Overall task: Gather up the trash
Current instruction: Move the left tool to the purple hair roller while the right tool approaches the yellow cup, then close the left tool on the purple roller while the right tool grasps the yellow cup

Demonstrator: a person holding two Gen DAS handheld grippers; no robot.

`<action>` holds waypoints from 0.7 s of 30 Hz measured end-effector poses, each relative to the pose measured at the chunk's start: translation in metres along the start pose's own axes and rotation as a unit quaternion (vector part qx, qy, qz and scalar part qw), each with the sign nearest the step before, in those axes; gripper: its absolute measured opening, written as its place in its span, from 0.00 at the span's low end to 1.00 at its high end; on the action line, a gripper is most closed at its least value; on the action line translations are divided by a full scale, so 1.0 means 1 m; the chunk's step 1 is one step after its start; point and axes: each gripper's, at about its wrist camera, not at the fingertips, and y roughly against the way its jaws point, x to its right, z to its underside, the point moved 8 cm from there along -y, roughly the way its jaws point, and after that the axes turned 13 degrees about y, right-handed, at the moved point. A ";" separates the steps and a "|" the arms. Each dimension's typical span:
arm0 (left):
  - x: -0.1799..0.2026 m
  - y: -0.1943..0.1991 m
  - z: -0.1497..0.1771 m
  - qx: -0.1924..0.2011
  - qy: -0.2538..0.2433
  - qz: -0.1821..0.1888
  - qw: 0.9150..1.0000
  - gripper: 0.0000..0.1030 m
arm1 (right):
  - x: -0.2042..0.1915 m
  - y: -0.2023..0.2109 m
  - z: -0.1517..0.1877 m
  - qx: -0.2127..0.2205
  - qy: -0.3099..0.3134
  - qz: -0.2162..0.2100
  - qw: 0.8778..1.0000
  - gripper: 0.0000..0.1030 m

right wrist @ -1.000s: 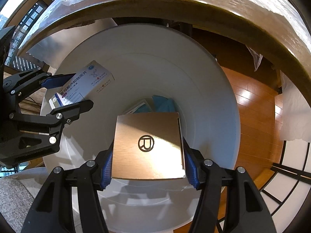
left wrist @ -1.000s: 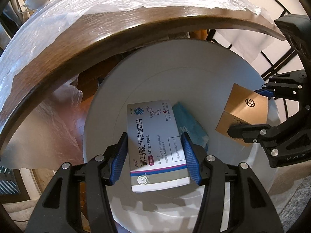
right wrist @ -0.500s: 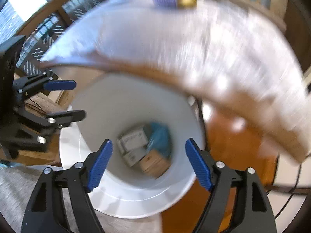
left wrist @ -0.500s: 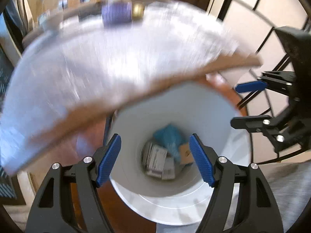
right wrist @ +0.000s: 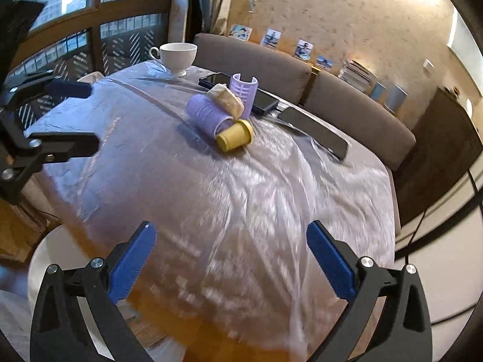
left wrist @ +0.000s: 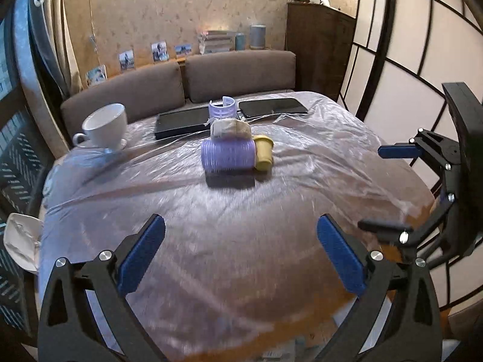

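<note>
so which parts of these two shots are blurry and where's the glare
Left wrist view: the near plastic sheet is motion-smeared, while the lilac roller and white cup stay fairly sharp. Right wrist view: the same near-edge smear, bright streaky glare on the sheet, and blown-out light on the wall at top right. Both views bend straight lines, fisheye-style.

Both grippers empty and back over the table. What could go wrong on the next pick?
1. The purple ribbed cylinder lies on its side with the yellow cap beside it and a wrapped bundle on top; a nudge could roll it or tip the bundle off.
2. The plastic sheet over the table is wrinkled; a gripper could snag it and drag the teacup.
3. Two dark flat devices lie behind the pile; don't bin them.
</note>
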 end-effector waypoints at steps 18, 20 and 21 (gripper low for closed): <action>-0.011 -0.104 -0.054 -0.044 0.007 0.006 0.999 0.98 | 0.019 -0.090 -0.049 -0.005 0.021 -0.081 0.997 0.85; -0.011 -0.107 -0.055 -0.045 0.008 0.012 0.999 0.94 | 0.016 -0.096 -0.055 -0.003 0.039 -0.087 0.995 0.85; -0.012 -0.108 -0.055 -0.048 0.008 0.015 0.999 0.91 | 0.015 -0.100 -0.059 -0.002 0.046 -0.091 0.995 0.85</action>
